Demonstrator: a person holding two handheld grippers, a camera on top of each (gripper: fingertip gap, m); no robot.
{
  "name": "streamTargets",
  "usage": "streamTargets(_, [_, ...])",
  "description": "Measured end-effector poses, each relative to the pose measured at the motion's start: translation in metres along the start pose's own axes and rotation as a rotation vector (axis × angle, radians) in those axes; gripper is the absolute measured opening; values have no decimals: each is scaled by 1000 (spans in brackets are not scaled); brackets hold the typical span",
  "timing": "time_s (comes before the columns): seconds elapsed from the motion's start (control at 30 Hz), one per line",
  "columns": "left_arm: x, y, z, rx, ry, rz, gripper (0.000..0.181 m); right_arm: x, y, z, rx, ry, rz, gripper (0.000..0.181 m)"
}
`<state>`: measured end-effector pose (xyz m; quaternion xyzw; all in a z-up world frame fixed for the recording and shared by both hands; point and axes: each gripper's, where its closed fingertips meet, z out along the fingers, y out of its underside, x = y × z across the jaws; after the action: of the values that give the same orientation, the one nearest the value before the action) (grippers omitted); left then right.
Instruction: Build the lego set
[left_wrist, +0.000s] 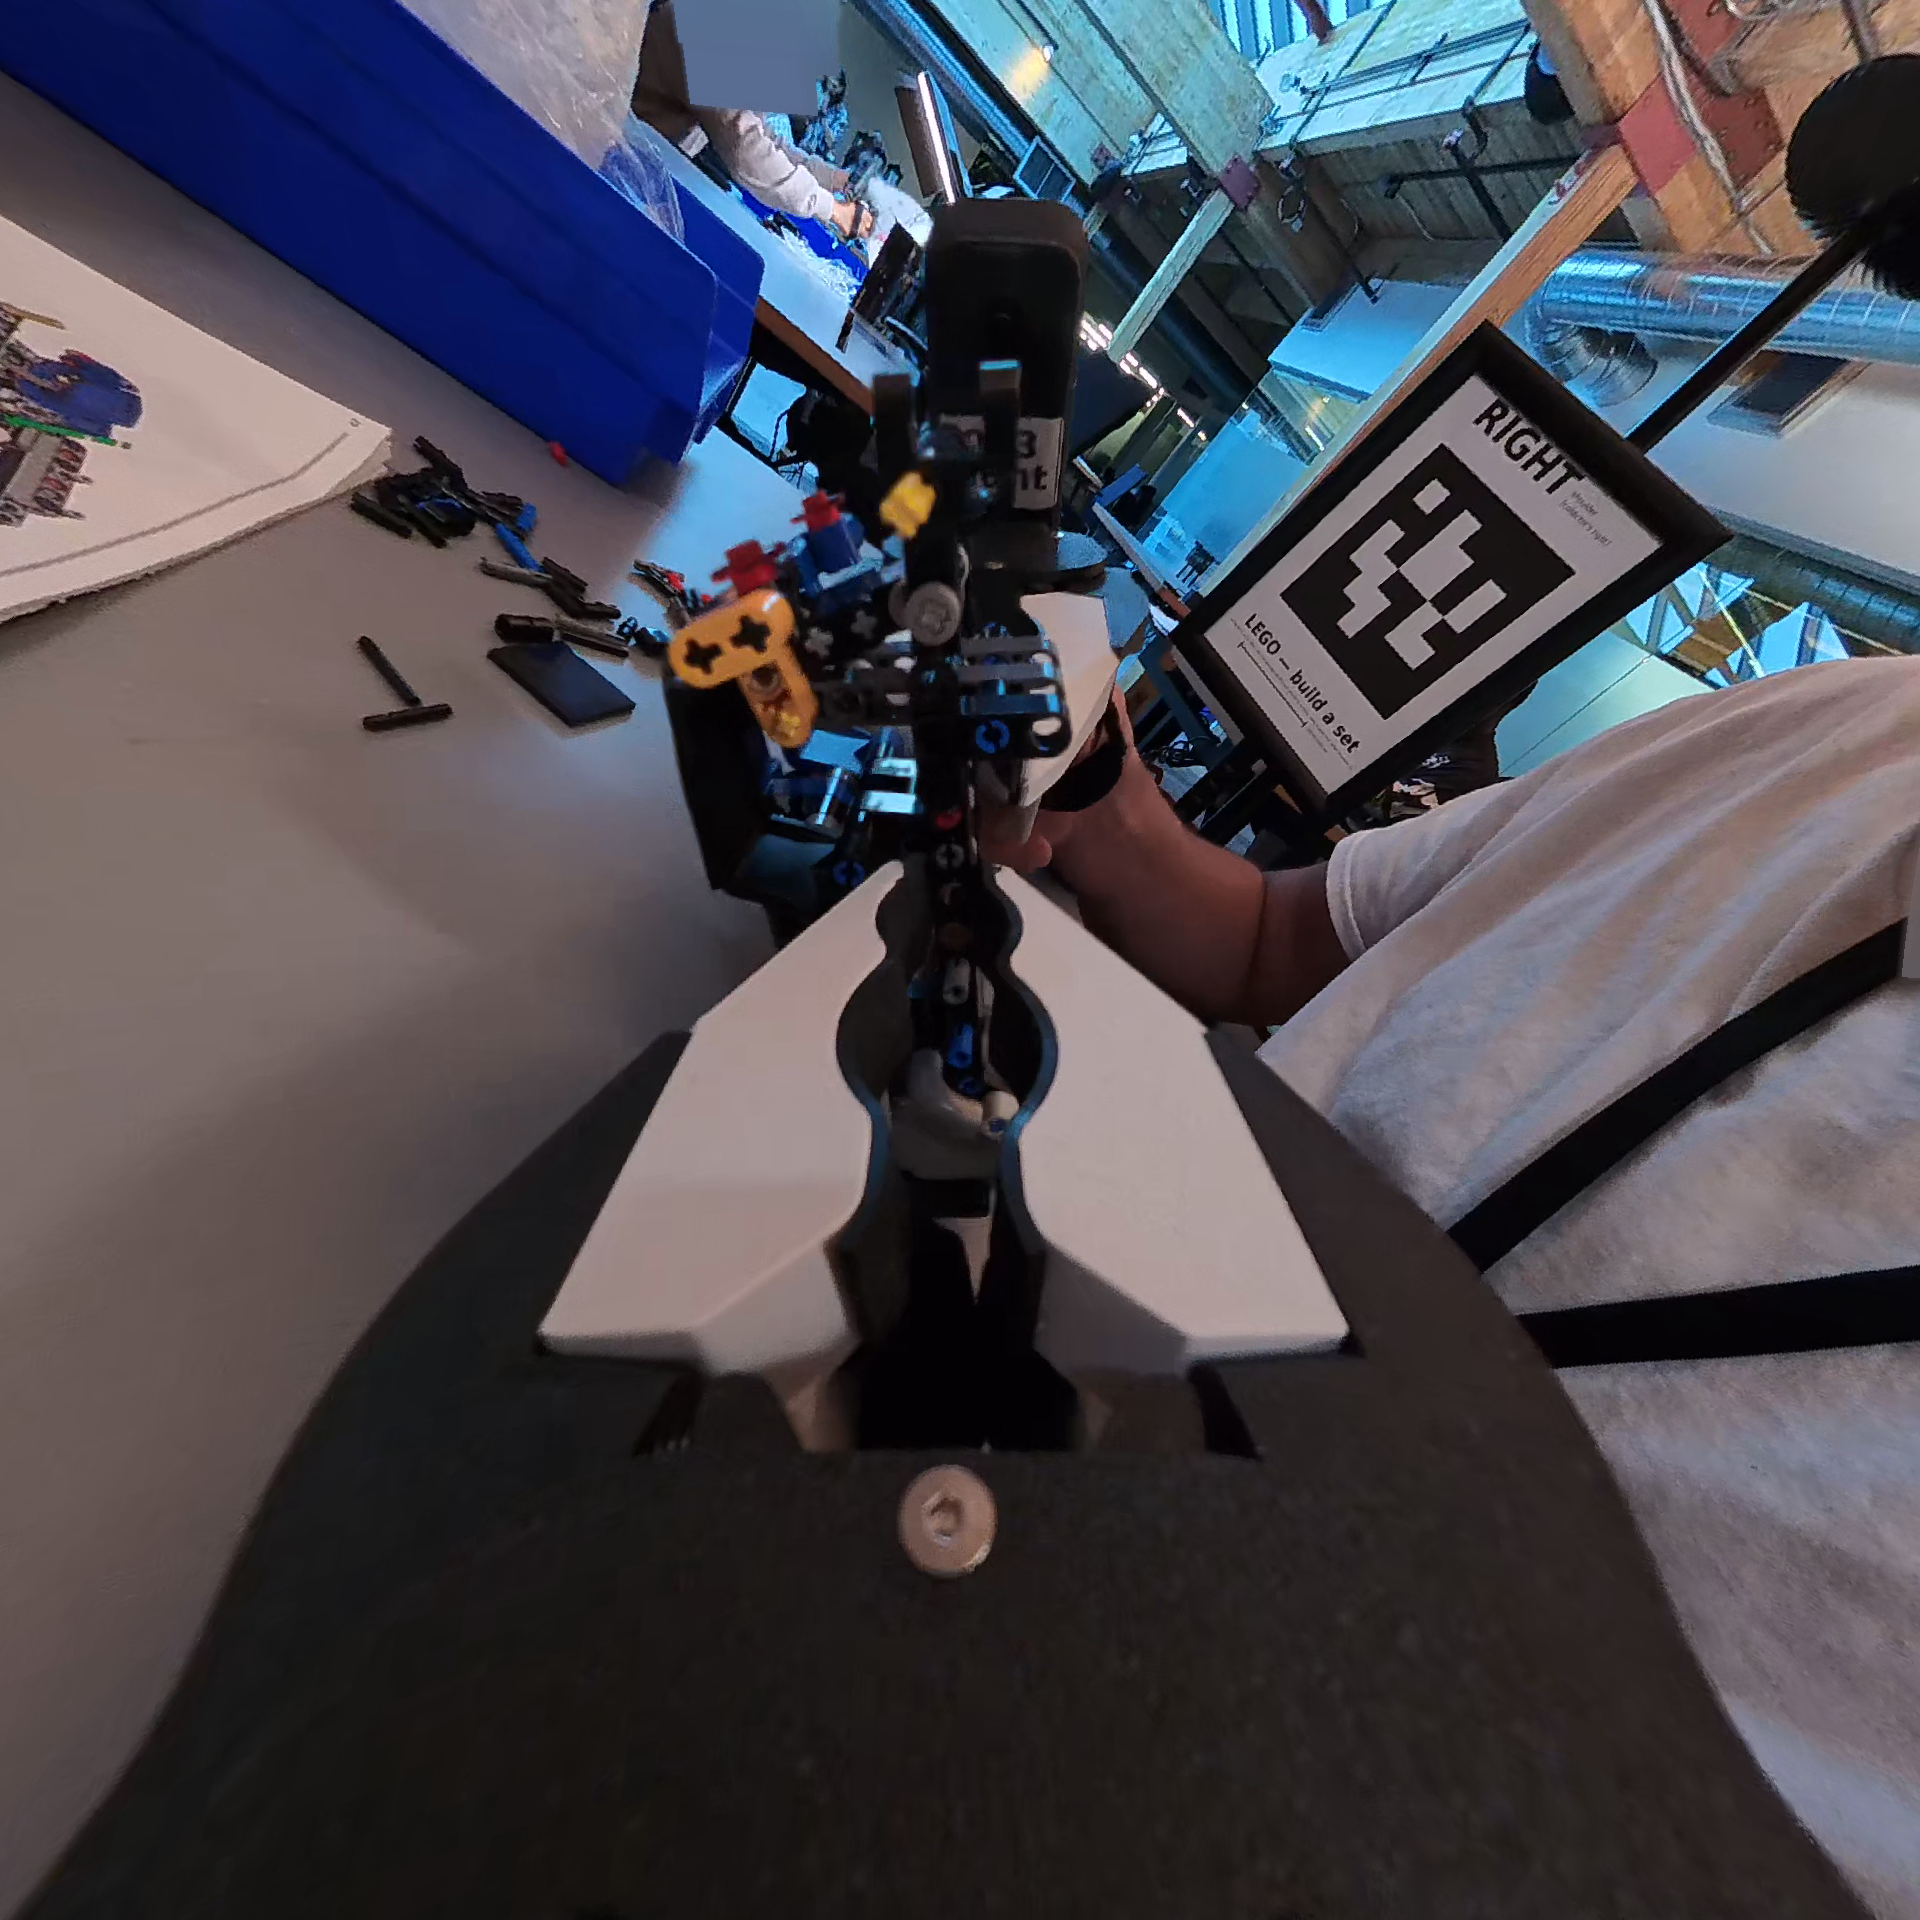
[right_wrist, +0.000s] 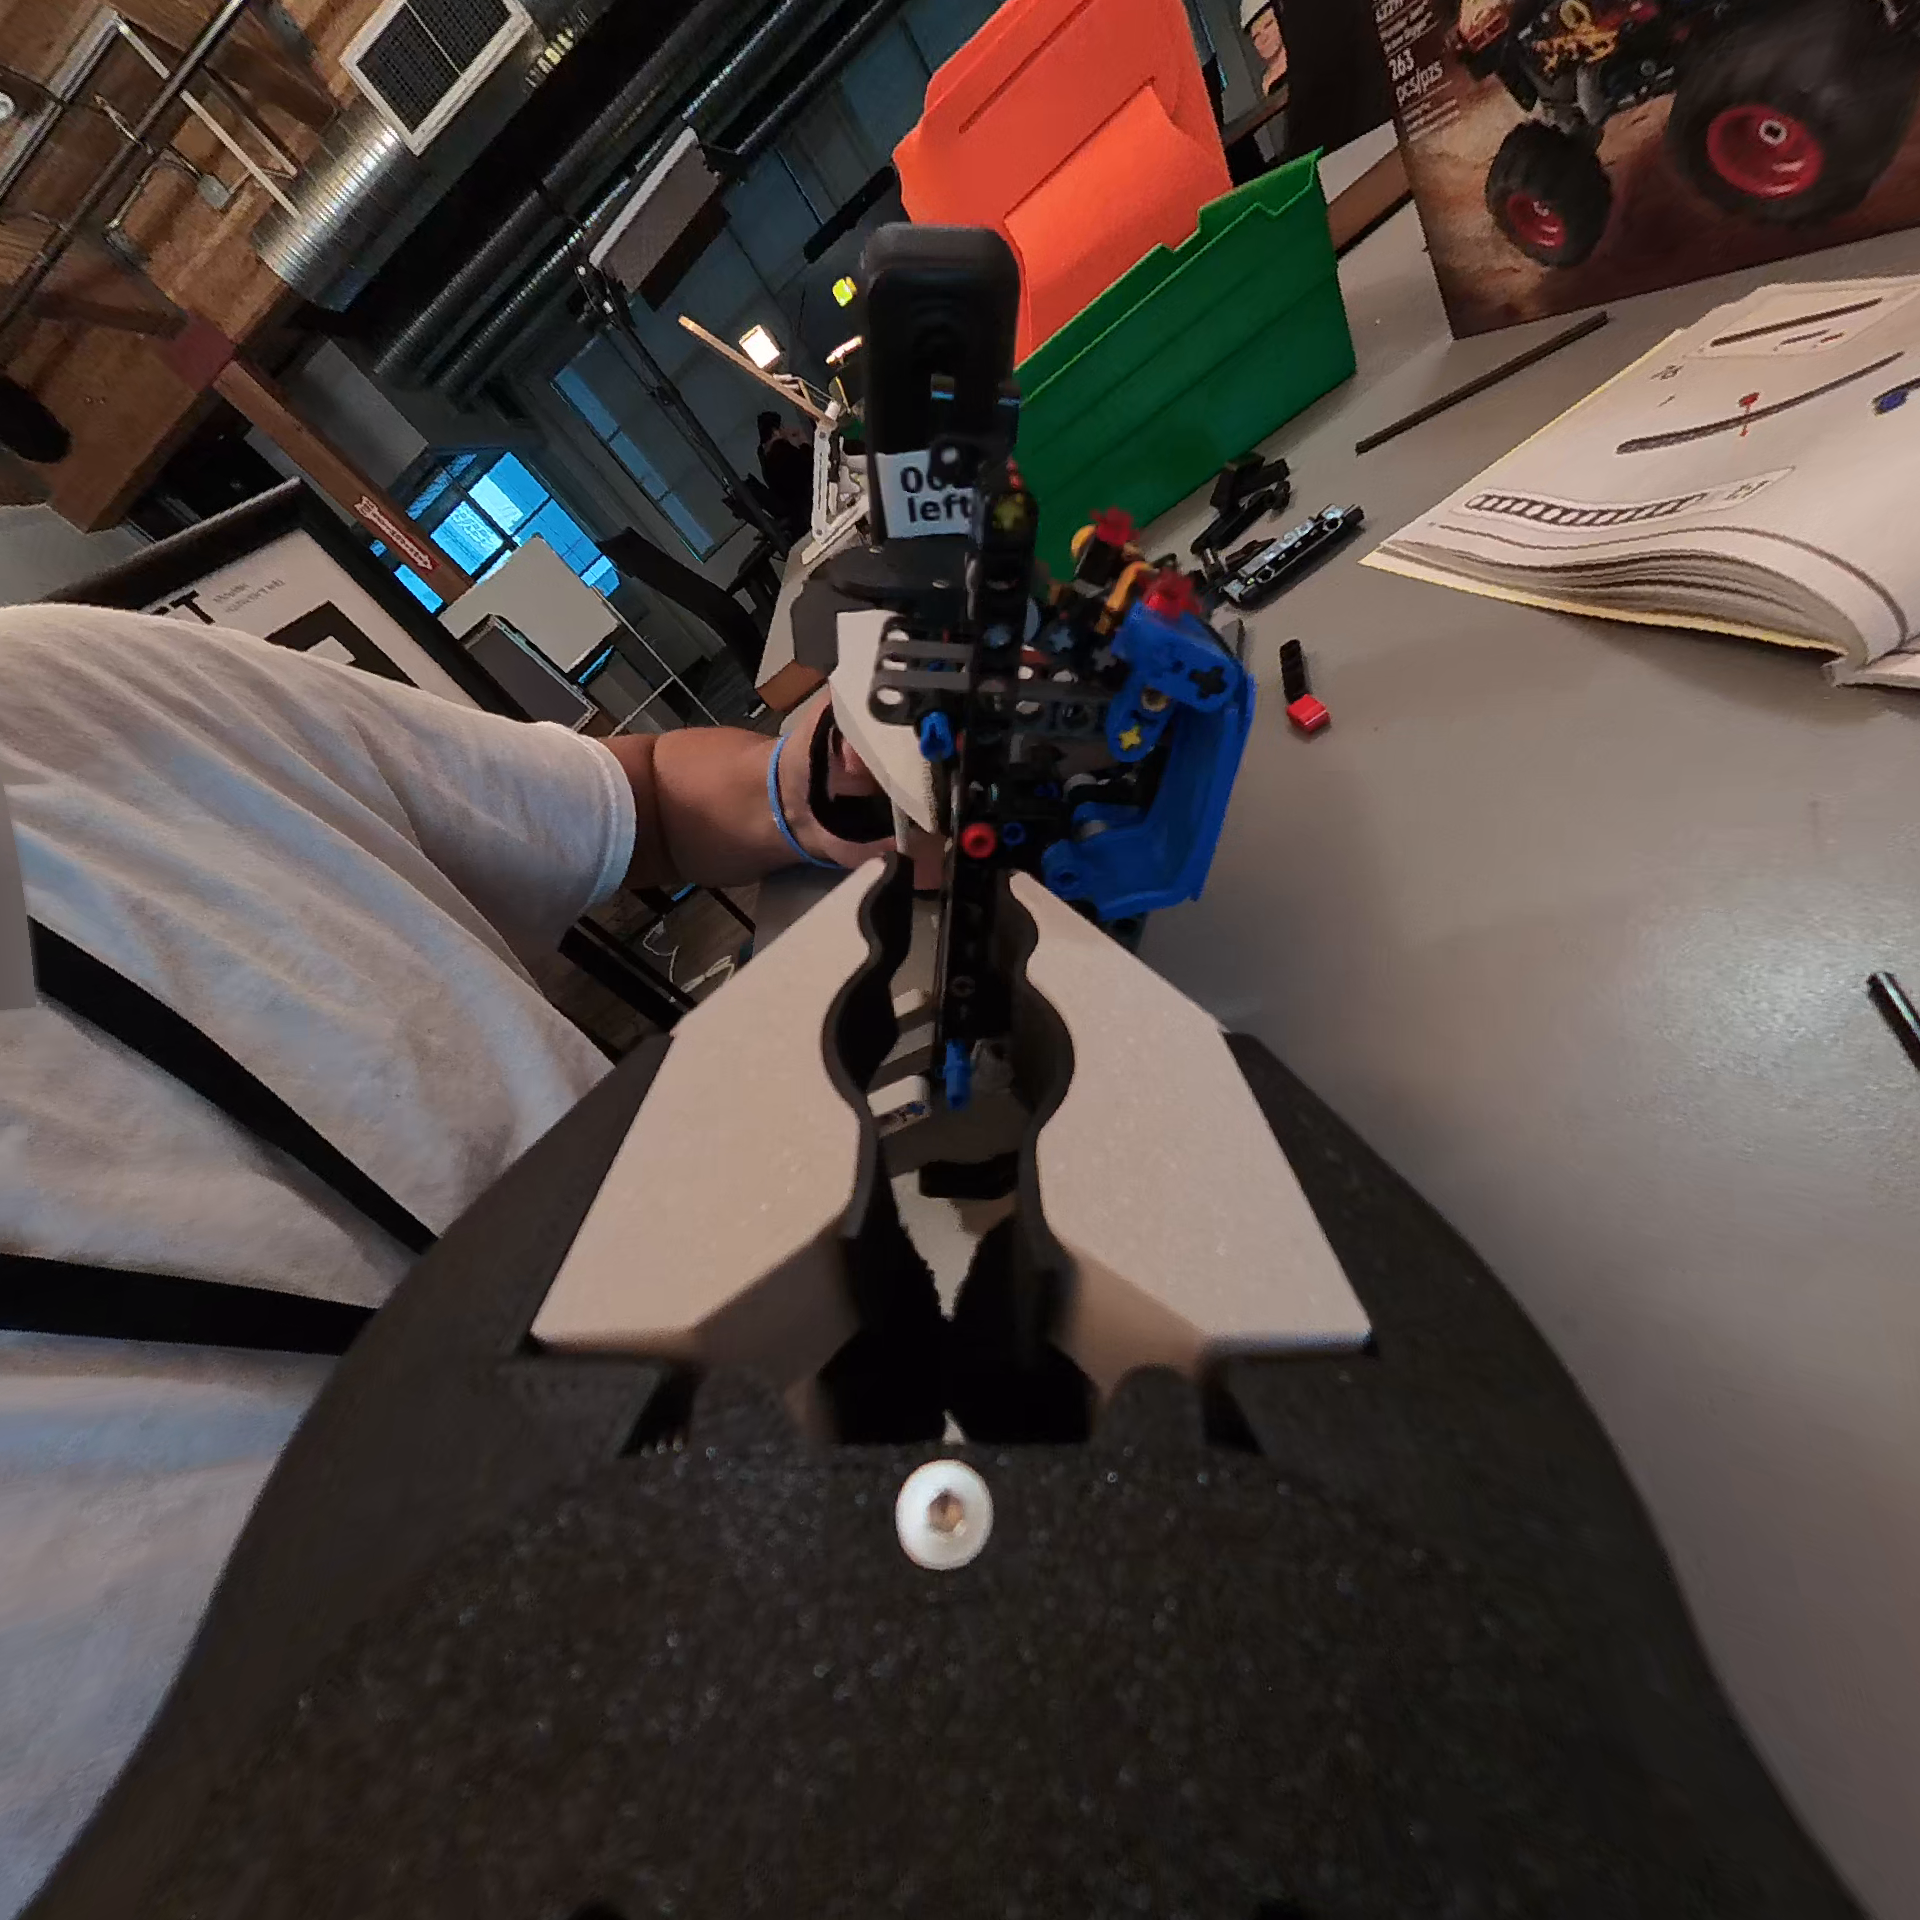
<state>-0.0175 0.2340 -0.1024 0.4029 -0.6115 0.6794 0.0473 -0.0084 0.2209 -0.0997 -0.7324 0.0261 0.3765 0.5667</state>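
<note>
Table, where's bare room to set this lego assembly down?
Bare grey table lies near the right gripper, below the instruction booklet. It's crowded around the loose black pieces beside the blue bin.

Left claw (left_wrist: 943, 914) closed, right claw (right_wrist: 948, 914) closed likewise, both facing each other (tips nearly meeting), bare forearms (left_wrist: 1174, 883) behind each.

Lego assembly (left_wrist: 914, 665) sits between the two opposed grippers, above the counter (left_wrist: 312, 987). Loose parts (left_wrist: 499, 561) lie beyond it; instruction booklet (right_wrist: 1704, 499) lies open behind them, before the bin (right_wrist: 1184, 364).
</note>
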Motion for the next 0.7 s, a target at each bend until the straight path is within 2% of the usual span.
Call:
streamTargets(0.6, [19, -14, -5, 98, 144, -71, 4, -19, -18, -10, 99, -41, -110, 11])
streamTargets(0.7, [18, -14, -5, 95, 135, -61, 5, -21, -23, -12, 126, -47, -115, 11])
